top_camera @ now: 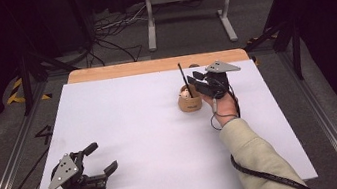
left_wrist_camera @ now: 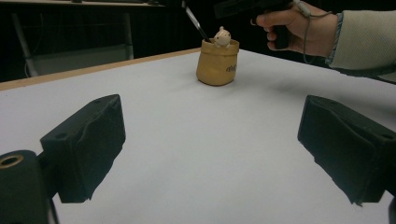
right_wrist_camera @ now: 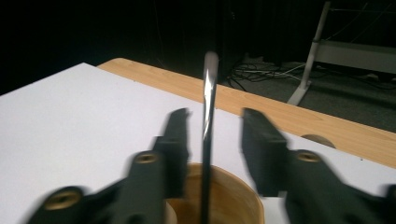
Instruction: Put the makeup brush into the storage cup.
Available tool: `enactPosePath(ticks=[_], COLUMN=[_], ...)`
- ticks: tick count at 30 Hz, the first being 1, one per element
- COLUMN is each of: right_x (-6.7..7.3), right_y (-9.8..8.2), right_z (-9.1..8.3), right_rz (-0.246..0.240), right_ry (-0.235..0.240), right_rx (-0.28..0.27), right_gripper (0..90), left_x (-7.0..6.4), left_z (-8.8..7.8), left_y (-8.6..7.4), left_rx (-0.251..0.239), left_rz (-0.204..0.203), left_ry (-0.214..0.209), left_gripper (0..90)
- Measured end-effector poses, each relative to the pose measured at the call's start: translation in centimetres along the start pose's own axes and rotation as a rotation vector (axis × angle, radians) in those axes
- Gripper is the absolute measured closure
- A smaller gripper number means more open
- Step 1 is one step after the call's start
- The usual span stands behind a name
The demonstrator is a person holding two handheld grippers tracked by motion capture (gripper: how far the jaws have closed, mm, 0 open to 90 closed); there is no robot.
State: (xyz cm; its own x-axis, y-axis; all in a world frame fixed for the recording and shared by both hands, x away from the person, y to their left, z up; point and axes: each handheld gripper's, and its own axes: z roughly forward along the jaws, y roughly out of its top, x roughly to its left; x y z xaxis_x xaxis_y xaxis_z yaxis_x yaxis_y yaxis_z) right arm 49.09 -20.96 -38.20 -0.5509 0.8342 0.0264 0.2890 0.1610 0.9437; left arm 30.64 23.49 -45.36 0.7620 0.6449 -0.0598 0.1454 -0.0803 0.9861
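While one tan pot (top_camera: pixel 190 102) stands alone toward the far right of the white bench (top_camera: pixel 152 132), two tongs work over it, one in each hand. Left tongs (top_camera: pixel 100 159) rest at the near left corner, spread wide and released, with bare bench between the pads (left_wrist_camera: pixel 88 140) and nothing touched. Well apart from them, the pot holds one thin dark stick (top_camera: pixel 184 79), leaning up out of its mouth, and one small pale figure (left_wrist_camera: pixel 222 36) peeking over the rim. Right tongs (top_camera: pixel 194 80) hover just over the pot, parted partway; in the right gripper view the stick (right_wrist_camera: pixel 208 135) rises between the two pads (right_wrist_camera: pixel 177 149) with a gap on each side, so it is let go, not gripped.
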Motion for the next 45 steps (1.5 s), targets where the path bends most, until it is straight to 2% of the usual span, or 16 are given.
enactPosePath(ticks=[2, 4, 6, 9, 12, 13, 14, 18, 22, 28, 36, 45], right_x=[0.0, 0.0, 0.2, 0.5, 0.7, 0.8, 0.9, 1.0, 1.1, 0.8, 0.3, -0.4], right_y=[0.1, 0.3, 0.6, 1.1, 1.5, 1.6, 1.7, 1.8, 1.7, 1.2, 0.2, -1.6], right_z=[-0.2, -0.4, -0.7, -1.4, -2.3, -2.7, -3.0, -4.0, -5.8, -8.2, -10.8, -12.8], right_rz=[0.008, -0.013, -0.028, -0.070, -0.084, -0.082, -0.074, -0.060, -0.106, -0.130, -0.142, -0.143], right_ry=[0.016, 0.023, 0.041, 0.047, 0.058, 0.054, 0.025, 0.055, 0.088, 0.124, 0.167, 0.209], right_rx=[-0.008, -0.016, -0.019, -0.034, -0.062, -0.065, -0.053, -0.052, -0.064, -0.061, -0.090, -0.132], right_gripper=[49.7, 39.6, 38.1, 30.0, 22.4, 18.6, 12.4, 9.9, 4.6, 1.3, 0.0, 0.0], left_x=[0.0, 0.0, 0.1, 0.1, 0.0, 0.0, 0.0, 0.0, 0.0, 0.1, 0.0, 0.1], left_z=[0.0, 0.0, 0.1, 0.1, 0.1, 0.1, 0.1, 0.2, 0.1, 0.1, 0.0, 0.0], left_y=[0.0, 0.0, 0.0, 0.1, 0.1, 0.1, 0.1, 0.1, 0.1, 0.1, 0.2, 0.3], left_rx=[-0.001, -0.002, -0.001, 0.002, 0.002, 0.002, 0.002, 0.002, -0.001, -0.003, -0.004, -0.008], left_rz=[0.005, 0.001, 0.006, 0.008, 0.002, 0.002, 0.002, 0.002, 0.008, 0.004, -0.004, 0.014], left_ry=[0.000, -0.001, -0.002, -0.006, -0.006, -0.006, -0.006, -0.005, -0.001, -0.002, 0.000, -0.005], left_gripper=[8.2, 8.2, 8.2, 8.2, 8.2, 8.2, 8.2, 8.2, 8.2, 8.1, 8.1, 7.8])
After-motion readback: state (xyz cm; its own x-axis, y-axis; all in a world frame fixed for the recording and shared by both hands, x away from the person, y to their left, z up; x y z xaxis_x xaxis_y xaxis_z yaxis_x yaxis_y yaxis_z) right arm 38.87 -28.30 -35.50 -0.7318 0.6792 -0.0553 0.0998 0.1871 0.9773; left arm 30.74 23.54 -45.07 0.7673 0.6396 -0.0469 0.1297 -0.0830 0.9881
